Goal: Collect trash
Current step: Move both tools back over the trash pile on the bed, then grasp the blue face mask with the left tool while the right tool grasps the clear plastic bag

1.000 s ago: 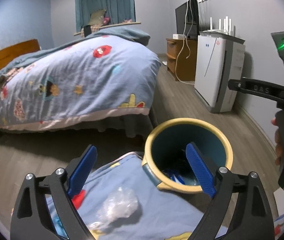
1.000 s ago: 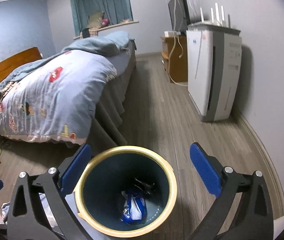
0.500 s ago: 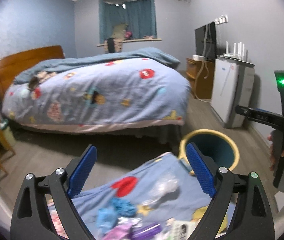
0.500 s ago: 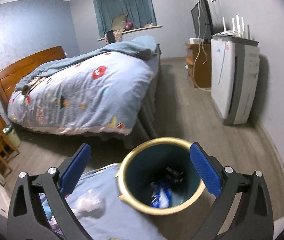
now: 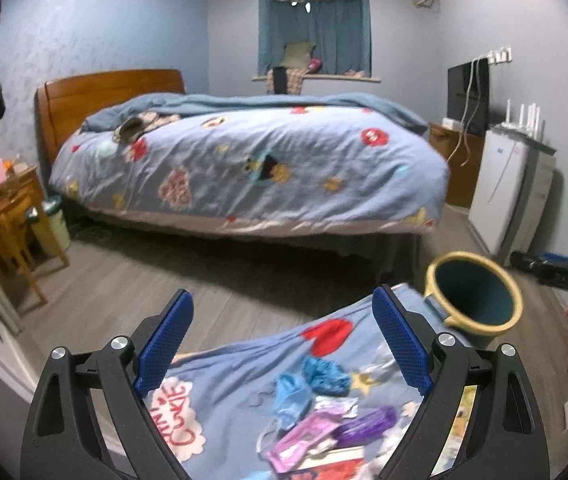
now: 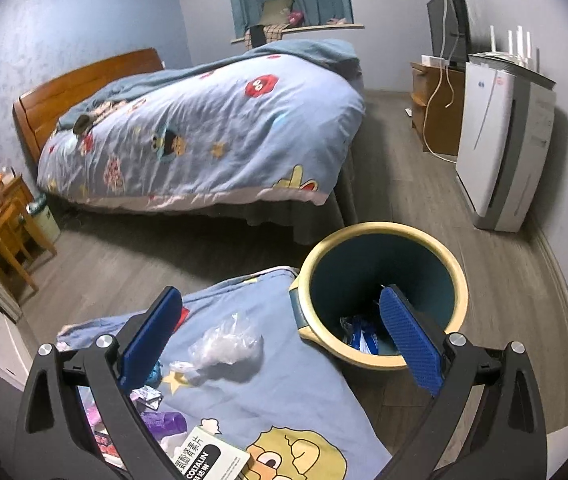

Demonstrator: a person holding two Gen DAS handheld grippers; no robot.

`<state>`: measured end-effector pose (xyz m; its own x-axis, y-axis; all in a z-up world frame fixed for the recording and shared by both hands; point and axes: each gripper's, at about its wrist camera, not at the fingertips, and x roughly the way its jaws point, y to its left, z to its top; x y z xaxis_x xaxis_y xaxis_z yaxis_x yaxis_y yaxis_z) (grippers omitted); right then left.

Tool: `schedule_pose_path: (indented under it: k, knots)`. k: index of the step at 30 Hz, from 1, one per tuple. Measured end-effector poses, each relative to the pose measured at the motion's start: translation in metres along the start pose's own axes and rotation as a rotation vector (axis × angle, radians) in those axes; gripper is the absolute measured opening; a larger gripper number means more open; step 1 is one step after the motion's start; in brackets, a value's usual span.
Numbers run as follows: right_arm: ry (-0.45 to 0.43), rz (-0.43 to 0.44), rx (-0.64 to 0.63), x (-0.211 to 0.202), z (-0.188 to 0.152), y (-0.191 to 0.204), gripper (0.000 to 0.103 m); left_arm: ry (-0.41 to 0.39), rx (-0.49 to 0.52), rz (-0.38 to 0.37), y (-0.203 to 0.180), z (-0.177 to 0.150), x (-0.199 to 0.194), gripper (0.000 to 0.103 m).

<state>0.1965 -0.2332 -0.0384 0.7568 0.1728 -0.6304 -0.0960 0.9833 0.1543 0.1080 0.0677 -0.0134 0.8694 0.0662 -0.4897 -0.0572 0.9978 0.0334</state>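
Note:
A teal bin with a yellow rim stands on the floor at the corner of a blue quilt-covered surface; it also shows in the left wrist view. Blue wrappers lie inside it. On the quilt lie a crumpled clear plastic bag, blue crumpled pieces, a blue face mask, pink and purple wrappers and a white box. My left gripper is open and empty above the trash pile. My right gripper is open and empty, between the bag and the bin.
A big bed with a cartoon quilt fills the middle of the room. A white air purifier and a wooden TV cabinet stand along the right wall. Wooden furniture stands at the left. Grey wood floor lies between.
Both grippers have swung left and pulled back from the bin. The trash pile on the quilt has come into the left view; the plastic bag has come into the right view. Both stay open.

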Motion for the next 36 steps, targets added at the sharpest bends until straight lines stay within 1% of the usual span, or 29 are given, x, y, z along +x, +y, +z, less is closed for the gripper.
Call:
schedule_pose_path:
  k: [5, 7, 11, 15, 23, 26, 28, 30, 31, 32, 34, 35, 36]
  knots:
    - [0.029, 0.014, 0.021, 0.022, -0.003, 0.006, 0.097, 0.039, 0.029, 0.015, 0.012, -0.008, 0.028, 0.09]
    - [0.045, 0.007, 0.012, 0.039, -0.004, 0.011, 0.097, 0.067, 0.037, 0.017, 0.014, -0.014, 0.041, 0.09]
    - [0.081, -0.013, -0.029, 0.068, -0.008, 0.018, 0.097, 0.153, 0.057, 0.027, 0.013, -0.03, 0.075, 0.09]
    - [0.123, -0.031, -0.088, 0.099, -0.013, 0.028, 0.097, 0.217, 0.083, 0.022, 0.009, -0.049, 0.101, 0.09]
    - [0.182, 0.011, -0.153, 0.136, -0.024, 0.043, 0.097, 0.339, 0.125, -0.009, -0.001, -0.085, 0.142, 0.09]
    - [0.208, 0.023, -0.174, 0.145, -0.031, 0.046, 0.097, 0.39, 0.113, -0.017, -0.001, -0.098, 0.156, 0.088]
    - [0.236, 0.046, -0.183, 0.153, -0.038, 0.049, 0.097, 0.426, 0.101, -0.036, 0.0, -0.105, 0.163, 0.079]
    - [0.263, 0.065, -0.192, 0.158, -0.044, 0.053, 0.095, 0.463, 0.105, -0.053, 0.0, -0.111, 0.169, 0.073]
    - [0.278, 0.079, -0.194, 0.161, -0.046, 0.055, 0.091, 0.482, 0.107, -0.064, 0.0, -0.114, 0.171, 0.068]
    - [0.299, 0.097, -0.191, 0.164, -0.049, 0.057, 0.089, 0.496, 0.108, -0.075, 0.0, -0.117, 0.173, 0.066]
    - [0.339, 0.131, -0.181, 0.168, -0.054, 0.061, 0.083, 0.52, 0.103, -0.106, -0.001, -0.12, 0.176, 0.055]
    - [0.365, 0.149, -0.176, 0.17, -0.056, 0.063, 0.081, 0.528, 0.102, -0.12, -0.002, -0.12, 0.176, 0.052]
    - [0.38, 0.156, -0.177, 0.172, -0.058, 0.064, 0.075, 0.532, 0.103, -0.13, -0.003, -0.12, 0.176, 0.045]
